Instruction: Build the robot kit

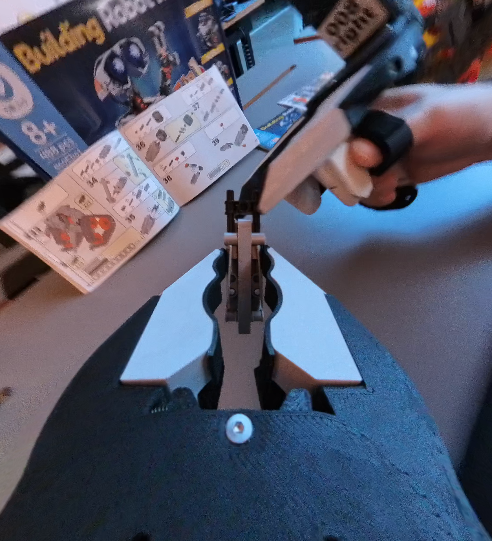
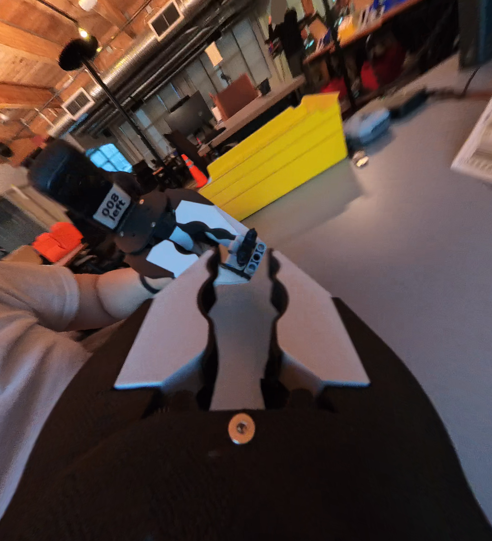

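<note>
From the left wrist view, the left gripper [image 1: 243, 263] is clamping a small grey-and-black brick assembly of beams and pins [image 1: 243, 281] above the grey table [image 1: 385, 292], beside an open instruction booklet [image 1: 139, 181]. From the right wrist view, the right gripper [image 2: 243, 260] is closing around that assembly's holed end [image 2: 252, 257], near a yellow stepped bin [image 2: 282, 164].

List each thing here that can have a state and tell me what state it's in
left gripper: shut on the grey brick assembly.
grey brick assembly: held above the table, black piece at its far end.
right gripper: tips at that far end; grip unclear.
instruction booklet: open, propped against the box.
toy box: upright.
</note>
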